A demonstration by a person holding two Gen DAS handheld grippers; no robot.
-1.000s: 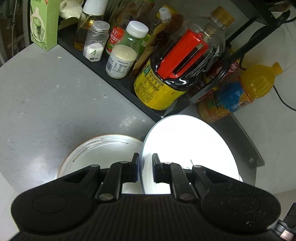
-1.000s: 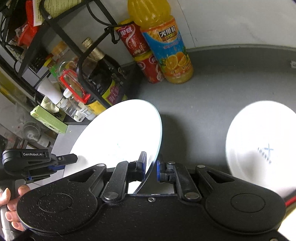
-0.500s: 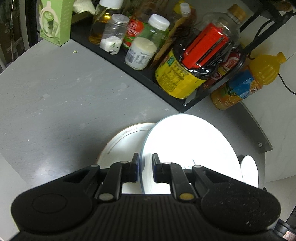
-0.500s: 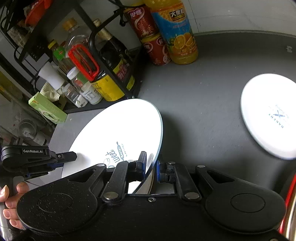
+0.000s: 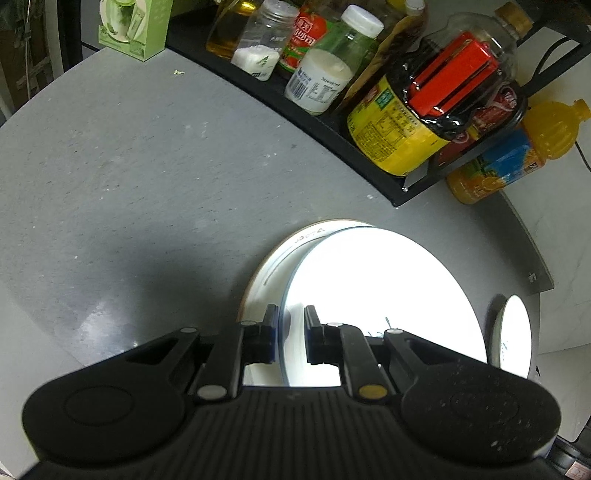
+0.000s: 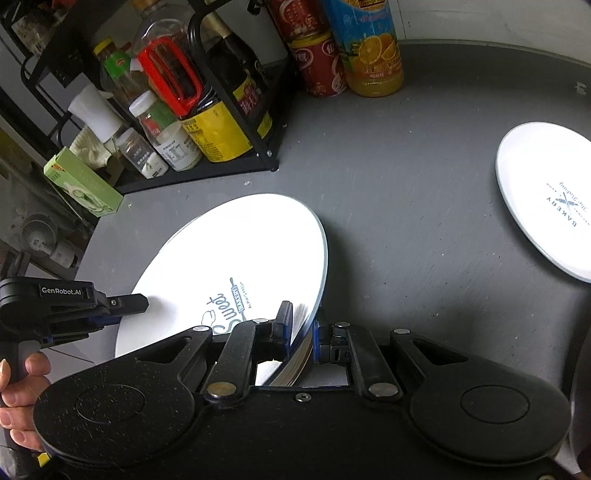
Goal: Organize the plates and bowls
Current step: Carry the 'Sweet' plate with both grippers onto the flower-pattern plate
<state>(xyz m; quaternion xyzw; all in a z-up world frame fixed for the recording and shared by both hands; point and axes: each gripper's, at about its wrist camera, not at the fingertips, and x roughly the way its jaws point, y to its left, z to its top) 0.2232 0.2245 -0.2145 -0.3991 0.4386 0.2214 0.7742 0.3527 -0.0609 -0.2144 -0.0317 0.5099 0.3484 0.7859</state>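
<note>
Both grippers hold one large white plate (image 5: pixel 384 295) by opposite rims, tilted above the grey table (image 5: pixel 129 166). In the left wrist view my left gripper (image 5: pixel 290 332) is shut on its near rim. In the right wrist view my right gripper (image 6: pixel 301 332) is shut on the other rim of this plate (image 6: pixel 229 266), which bears a "Sweet Bakery" print; the left gripper (image 6: pixel 140 302) pinches its far-left edge. Under the held plate lies a brown-rimmed plate (image 5: pixel 280 258), mostly covered. A third white plate (image 6: pixel 546 206) with "BAKERY" print lies flat to the right.
A black wire rack (image 5: pixel 332 140) crammed with bottles and jars stands at the table's back. An orange juice bottle (image 6: pixel 369 48) and red cans (image 6: pixel 317 62) stand beside it, a green box (image 5: pixel 133 26) at its other end. A hand (image 6: pixel 18 387) grips the left handle.
Both grippers have carried the white plate lower and across the table. It now covers much more of the brown-rimmed plate, and the third plate has come into the left wrist view.
</note>
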